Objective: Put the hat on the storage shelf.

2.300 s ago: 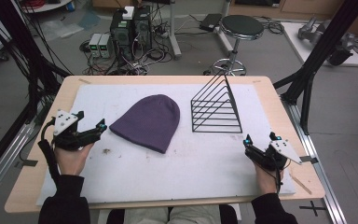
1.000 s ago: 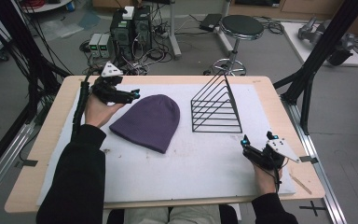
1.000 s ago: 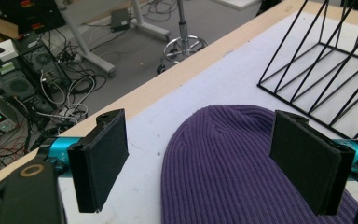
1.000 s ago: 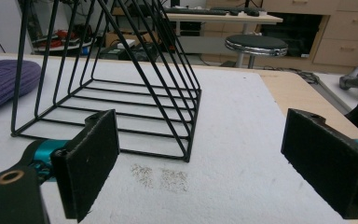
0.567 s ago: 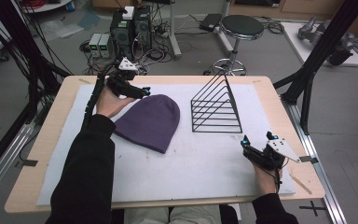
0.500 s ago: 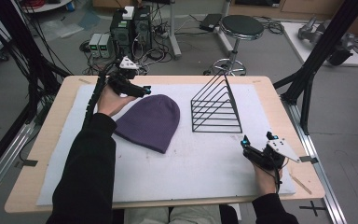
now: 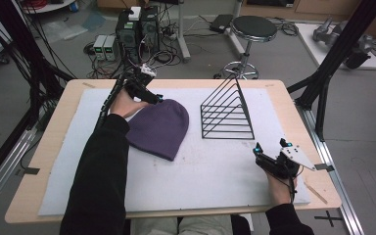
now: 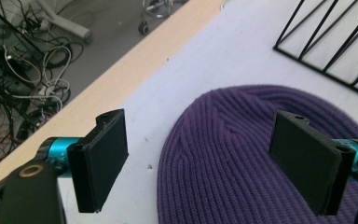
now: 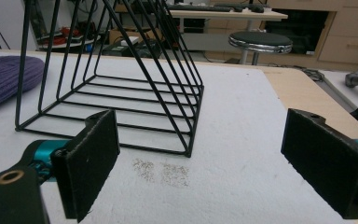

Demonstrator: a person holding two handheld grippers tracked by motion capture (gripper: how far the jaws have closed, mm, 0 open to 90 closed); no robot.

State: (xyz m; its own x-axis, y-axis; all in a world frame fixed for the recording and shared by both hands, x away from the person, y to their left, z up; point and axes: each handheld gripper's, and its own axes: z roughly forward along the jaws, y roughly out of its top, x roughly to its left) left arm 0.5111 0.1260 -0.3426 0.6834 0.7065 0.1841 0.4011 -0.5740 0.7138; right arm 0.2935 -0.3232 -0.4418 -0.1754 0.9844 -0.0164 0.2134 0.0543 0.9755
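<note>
Left tool [image 7: 157, 100], mine, jaws spread wide above purple beanie [image 7: 159, 128] crown: I judged a shallow pinch might slip off the loose knit, or drag it toward the wire rack [image 7: 226, 112].

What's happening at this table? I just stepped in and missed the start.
A person holds a gripper in each hand. The left gripper is at the far end of a purple beanie, jaws open over its crown, not gripping it. The right gripper rests open near the table's front right, facing a black wire rack standing beside the beanie.

No legible text or labels anywhere.
</note>
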